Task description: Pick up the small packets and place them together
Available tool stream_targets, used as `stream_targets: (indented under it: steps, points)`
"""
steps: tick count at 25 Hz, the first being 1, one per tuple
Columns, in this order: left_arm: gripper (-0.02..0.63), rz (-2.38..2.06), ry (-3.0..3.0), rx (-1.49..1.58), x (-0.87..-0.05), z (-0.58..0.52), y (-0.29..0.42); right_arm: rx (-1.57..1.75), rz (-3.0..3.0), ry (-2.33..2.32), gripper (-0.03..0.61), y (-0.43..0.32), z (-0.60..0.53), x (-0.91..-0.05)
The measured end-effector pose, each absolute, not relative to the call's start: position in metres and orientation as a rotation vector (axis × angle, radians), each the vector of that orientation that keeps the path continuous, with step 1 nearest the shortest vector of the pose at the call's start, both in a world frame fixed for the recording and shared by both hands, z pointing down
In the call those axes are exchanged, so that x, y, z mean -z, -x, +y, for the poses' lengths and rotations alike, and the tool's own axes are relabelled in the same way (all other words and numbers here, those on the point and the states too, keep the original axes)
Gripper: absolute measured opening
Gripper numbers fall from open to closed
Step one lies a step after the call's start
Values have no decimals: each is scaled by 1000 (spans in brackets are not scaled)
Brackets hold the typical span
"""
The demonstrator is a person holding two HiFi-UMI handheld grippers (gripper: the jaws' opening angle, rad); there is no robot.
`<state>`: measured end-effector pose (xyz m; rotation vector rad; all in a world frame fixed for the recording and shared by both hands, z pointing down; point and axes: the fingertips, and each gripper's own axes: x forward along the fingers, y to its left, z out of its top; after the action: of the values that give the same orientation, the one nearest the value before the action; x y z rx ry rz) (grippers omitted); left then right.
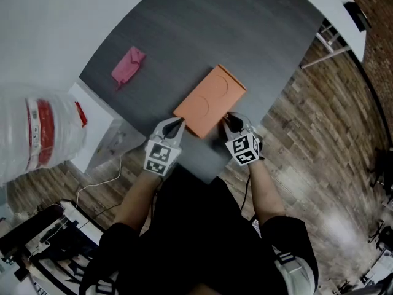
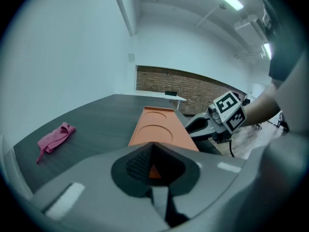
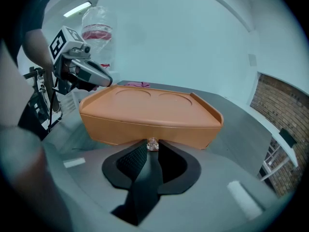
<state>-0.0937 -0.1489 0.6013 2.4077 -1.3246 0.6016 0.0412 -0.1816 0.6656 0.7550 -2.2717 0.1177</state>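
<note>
Our right gripper (image 3: 151, 152) has its jaws drawn narrow, and a tiny clear thing (image 3: 152, 144) sits pinched at their tips, hard against the long side of the orange tray (image 3: 145, 112). We take it for one of the packets, but it is too small to name with certainty.

Our left gripper (image 2: 152, 147) has its jaws closed tip to tip at the tray's short end. Orange shows through the hollow behind the pads, and we cannot tell whether they nip the rim or only rest before it.

The tray lies at the near edge of the table (image 1: 202, 29), between both grippers. The pink packet (image 1: 128, 66) lies well apart from them, near the table's left edge. It looks soft, light and crumpled, so we judge it will fold under the pads; a low pinch across its middle should hold it. The clear thing looks slick and could squirt free under pressure.

A big bottle (image 1: 37, 134) beside the table is cut off at the frame's left.
</note>
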Motion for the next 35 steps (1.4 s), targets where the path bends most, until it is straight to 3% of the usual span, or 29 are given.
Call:
stream_targets:
  steps: [35]
  points:
    - [0,-1460,-2291,-648,-609,-155,108,-184,-2189,-846,74,-112,-135,-675]
